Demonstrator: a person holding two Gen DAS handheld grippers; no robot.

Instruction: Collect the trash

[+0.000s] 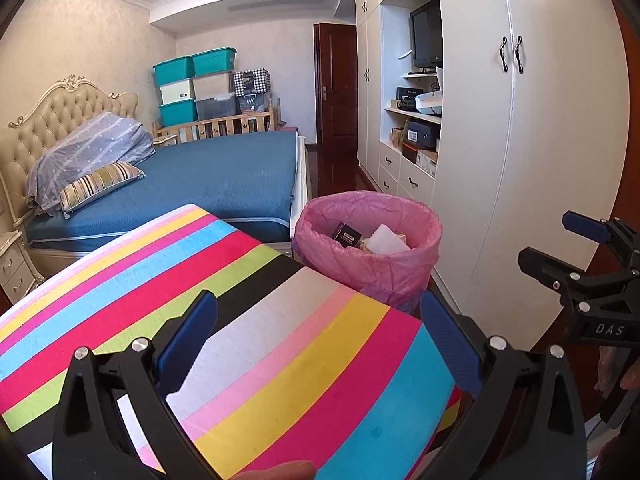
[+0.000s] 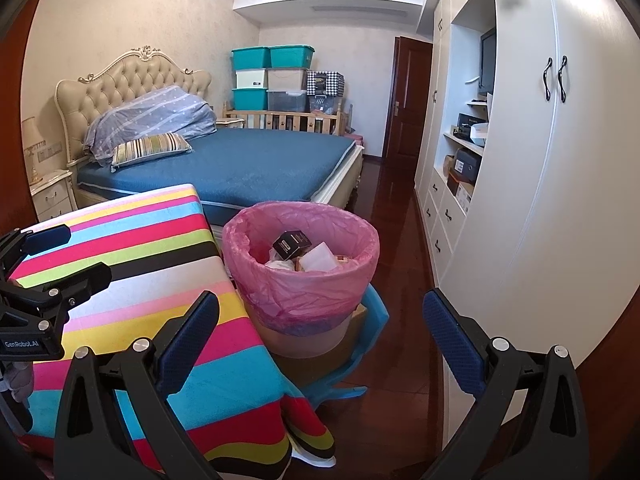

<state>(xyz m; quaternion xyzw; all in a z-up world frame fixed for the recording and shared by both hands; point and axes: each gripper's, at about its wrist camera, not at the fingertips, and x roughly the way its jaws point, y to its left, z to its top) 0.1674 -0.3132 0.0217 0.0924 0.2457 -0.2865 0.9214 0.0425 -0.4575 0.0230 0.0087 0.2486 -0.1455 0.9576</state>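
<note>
Both grippers—left gripper (image 1: 318,344), right gripper (image 2: 320,344)—gape, holding nothing. Bin (image 2: 301,276) trash looks light; thin pink liner (image 2: 256,236) tears easily—pinch its rim.

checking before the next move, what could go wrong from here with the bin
The pink-lined trash bin is already well filled, with a black box perched on top, so more trash may spill. It stands on cardboard and a blue sheet, so a bump might tip it. Both the left gripper and right gripper are open and empty.
</note>
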